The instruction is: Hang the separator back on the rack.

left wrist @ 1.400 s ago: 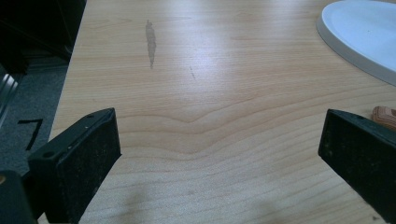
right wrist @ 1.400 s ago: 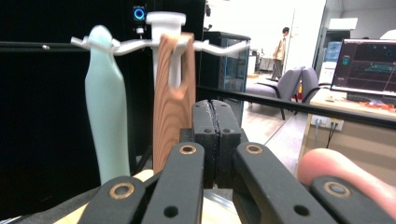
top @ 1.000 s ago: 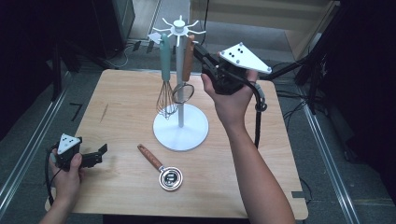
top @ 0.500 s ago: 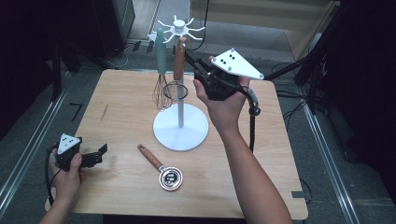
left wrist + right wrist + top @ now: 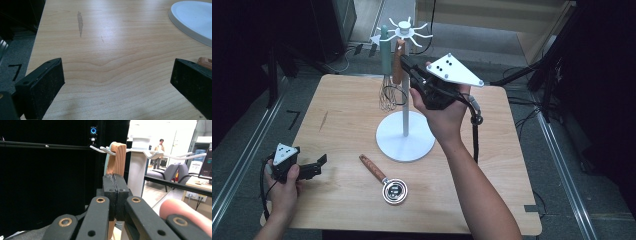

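At the middle of the wooden table (image 5: 337,115) stands a white utensil stand (image 5: 405,90), a round base with a thin pole and a crown of hooks on top. The right gripper (image 5: 408,65) is raised to the stand's upper part, at about 1 o'clock from the base, held by the right hand (image 5: 444,112) with its grey plate facing up. In the right gripper view its jaws are pressed together, and a wooden handle (image 5: 116,157) rises directly behind them, hanging from one of the white hooks (image 5: 105,149). Whether the pads actually pinch that handle I cannot tell, since the pads seem to meet in front of it. From above, the wooden handle (image 5: 398,62) hangs just beside a teal-handled whisk (image 5: 385,65), whose wire head dangles near the pole.

Down at 7 o'clock, near the table's near-left corner, the left gripper (image 5: 318,164) rests low in the left hand (image 5: 282,187). The left gripper view shows its jaws spread wide with bare wood between them, gripping nothing.

At 6 o'clock from the stand's base, apart from it, a round metal utensil with a wooden handle (image 5: 384,181) lies flat on the table, handle pointing toward 10 o'clock.
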